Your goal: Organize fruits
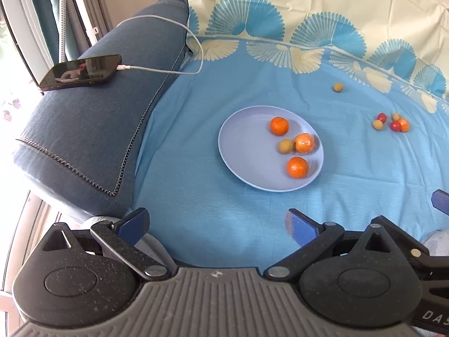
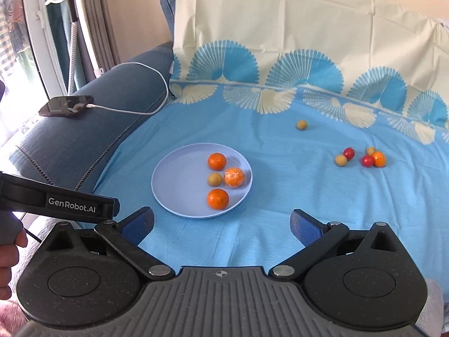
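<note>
Left gripper (image 1: 217,224) spread wide, nothing between its blue pads, hovering above blue patterned cloth (image 1: 196,168). Right gripper (image 2: 221,226) likewise spread wide and empty. Light blue plate (image 1: 241,151) ahead of left gripper, slightly right of centre; ahead and a bit left of right gripper (image 2: 174,179). On plate: orange tangerine at far side (image 1: 279,125), peeled tangerine in clear wrap (image 1: 303,143) touching small yellow-green fruit (image 1: 285,146), another orange tangerine at near edge (image 1: 297,167). Loose yellow-green fruit (image 1: 338,87) alone on cloth beyond plate, well apart. Cluster of small fruits far right of plate: two red (image 1: 381,117) (image 1: 395,125), two yellow-green (image 1: 377,124) (image 1: 395,116), one orange (image 1: 403,125), the right ones touching. Phone (image 1: 81,71) with white cable (image 1: 168,70) on dark blue sofa arm (image 1: 84,140), far left of left gripper. Edge of a hand (image 2: 8,252) at left border of right wrist view.
</note>
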